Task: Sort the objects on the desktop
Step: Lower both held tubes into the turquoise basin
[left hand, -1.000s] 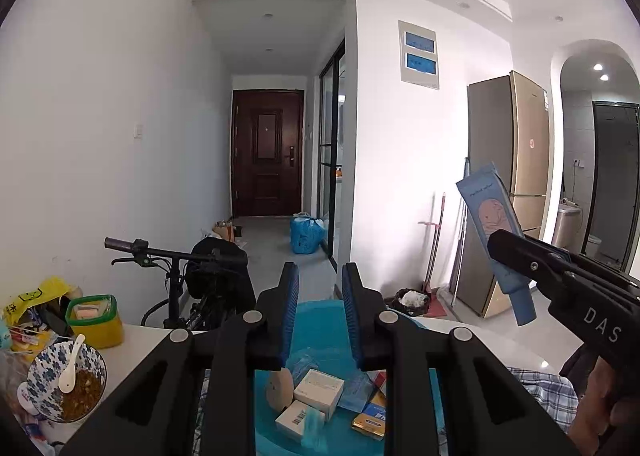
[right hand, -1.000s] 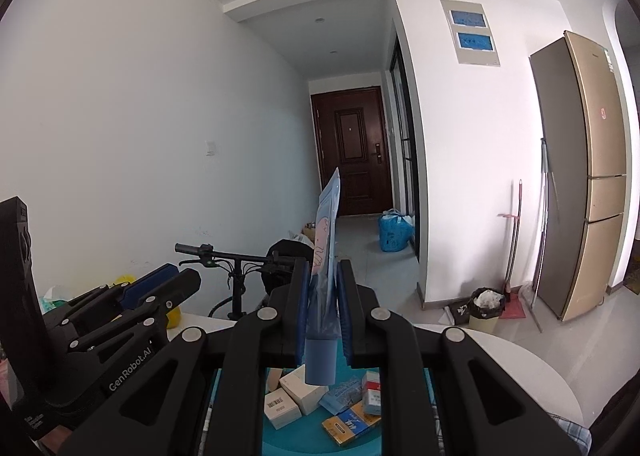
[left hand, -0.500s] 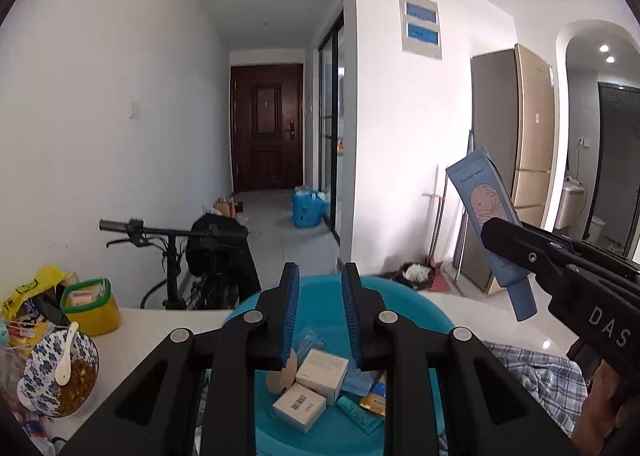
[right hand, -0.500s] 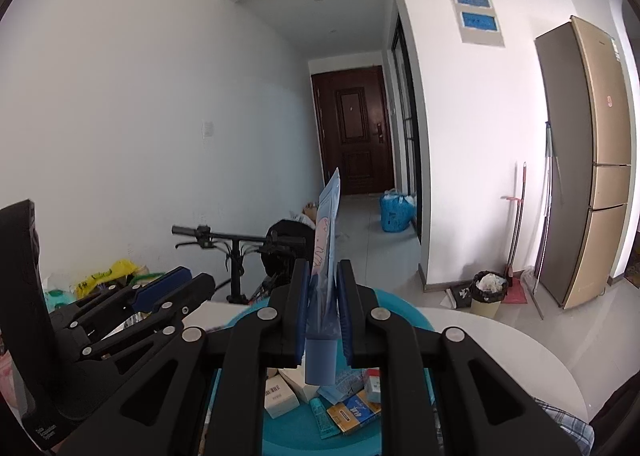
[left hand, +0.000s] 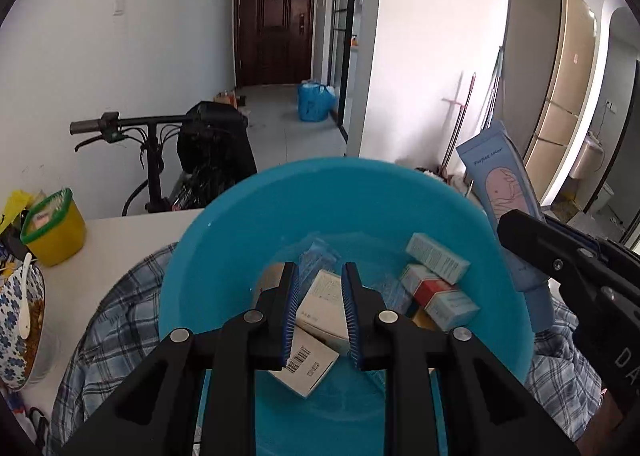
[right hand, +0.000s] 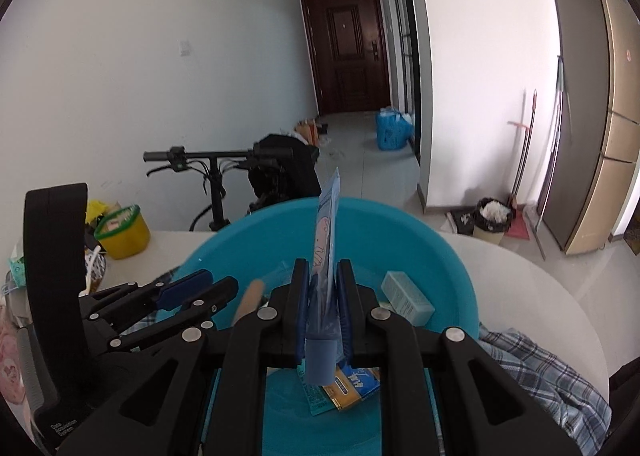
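A blue plastic basin [left hand: 224, 240] sits on a white table and holds several small boxes, among them a white box [left hand: 326, 302] and a barcode box [left hand: 308, 370]. My left gripper [left hand: 319, 274] hangs over the basin, jaws a little apart and empty, the white box showing between them. My right gripper [right hand: 323, 270] is shut on a light-blue tube [right hand: 326, 256], cap down, held upright over the basin [right hand: 400, 223]. The tube also shows in the left wrist view [left hand: 504, 195], at the basin's right rim.
A plaid cloth [left hand: 112, 320] lies under the basin. A yellow tub with a green lid [left hand: 54, 228] and a patterned bowl with a spoon [left hand: 20, 320] stand at the table's left. A bicycle [left hand: 160, 143] stands behind the table. A fridge [right hand: 592, 115] is at the right.
Both grippers have tilted down and moved in over the basin, so its contents now fill the lower views. The right gripper still holds the tube; the left stays empty.
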{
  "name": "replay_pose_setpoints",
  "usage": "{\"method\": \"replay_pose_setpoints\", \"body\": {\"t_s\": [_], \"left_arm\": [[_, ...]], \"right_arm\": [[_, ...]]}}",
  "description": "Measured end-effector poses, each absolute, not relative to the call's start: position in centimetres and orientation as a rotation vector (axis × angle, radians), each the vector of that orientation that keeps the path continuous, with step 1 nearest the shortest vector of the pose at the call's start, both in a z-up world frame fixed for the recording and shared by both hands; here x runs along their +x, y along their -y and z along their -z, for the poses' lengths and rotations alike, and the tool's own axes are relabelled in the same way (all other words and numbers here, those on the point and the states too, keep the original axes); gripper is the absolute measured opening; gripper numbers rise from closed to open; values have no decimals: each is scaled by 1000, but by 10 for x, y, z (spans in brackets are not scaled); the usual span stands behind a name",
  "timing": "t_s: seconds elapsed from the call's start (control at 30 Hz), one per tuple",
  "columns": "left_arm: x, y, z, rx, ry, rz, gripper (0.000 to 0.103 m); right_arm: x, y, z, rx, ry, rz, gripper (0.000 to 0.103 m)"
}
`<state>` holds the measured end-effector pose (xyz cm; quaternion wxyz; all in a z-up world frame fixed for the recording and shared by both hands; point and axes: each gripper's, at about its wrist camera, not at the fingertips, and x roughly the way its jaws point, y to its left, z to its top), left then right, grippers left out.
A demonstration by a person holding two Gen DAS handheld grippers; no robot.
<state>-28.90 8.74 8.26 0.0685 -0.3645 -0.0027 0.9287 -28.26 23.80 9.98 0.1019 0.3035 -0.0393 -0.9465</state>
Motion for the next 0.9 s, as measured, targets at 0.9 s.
{"method": "replay_pose_setpoints", "body": {"t_s": [0.9], "left_arm": [[-320, -88, -27, -1356, -2, -2681, 24]], "right_arm": [[-323, -239, -49, 1153, 131, 2714, 13]]}}
